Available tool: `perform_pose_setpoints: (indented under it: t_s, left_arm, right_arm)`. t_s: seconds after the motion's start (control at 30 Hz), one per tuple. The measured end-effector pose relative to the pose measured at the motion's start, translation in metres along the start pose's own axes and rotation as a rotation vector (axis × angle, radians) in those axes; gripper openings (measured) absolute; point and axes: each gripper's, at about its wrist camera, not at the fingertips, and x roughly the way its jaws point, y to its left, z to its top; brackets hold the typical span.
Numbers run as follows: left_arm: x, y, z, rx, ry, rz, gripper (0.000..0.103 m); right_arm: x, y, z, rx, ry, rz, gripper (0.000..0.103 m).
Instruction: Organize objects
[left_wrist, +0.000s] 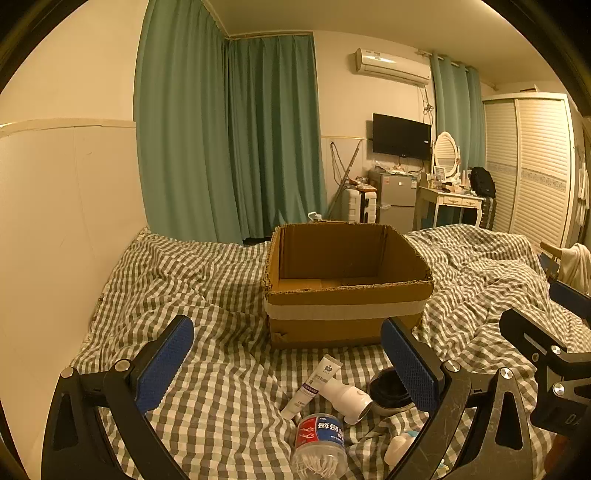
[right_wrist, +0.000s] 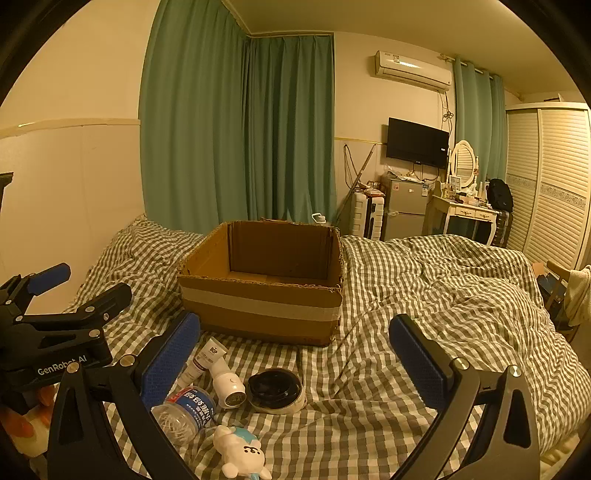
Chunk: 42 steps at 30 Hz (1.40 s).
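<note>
Nothing is packed yet, judging by the open brown cardboard box with a pale tape band (left_wrist: 347, 284), which sits on the grey-and-white checked bedspread (left_wrist: 207, 288) with only bare cardboard showing on the part of its floor that is in view. All the loose things lie in a cluster on the bedspread just in front of the box: a white squeeze tube with a purple band (right_wrist: 205, 360), a small white cylindrical device (right_wrist: 227, 384), a round black bowl with a white outer wall (right_wrist: 275, 391), a clear plastic jar with a red-and-blue label (right_wrist: 184, 408) and a white plush toy with a blue patch (right_wrist: 240, 452). So the whole job appears to lie ahead, five pieces to move into the box.

The left gripper (left_wrist: 288, 365) hovers over the cluster with its blue-padded jaws spread wide, holding nothing. The right gripper (right_wrist: 295, 360) hangs beside it, jaws likewise wide apart and empty, the bowl lying between and below them.

Readable writing: "BOP" on the tube, large white Chinese characters on the jar's label that I cannot make out fully, and "GenRobot AI" on the body of the left gripper as seen from the right wrist
</note>
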Motion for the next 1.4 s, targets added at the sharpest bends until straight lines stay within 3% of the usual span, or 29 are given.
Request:
perform_pose_setpoints:
  t_s: [1.4]
  left_arm:
    - [0.0029, 0.001, -0.0059, -0.002, 0.022, 0.013, 0.103]
  right_arm:
    - [0.0019, 0.0056, -0.0052, -0.016, 0.01, 0.011, 0.103]
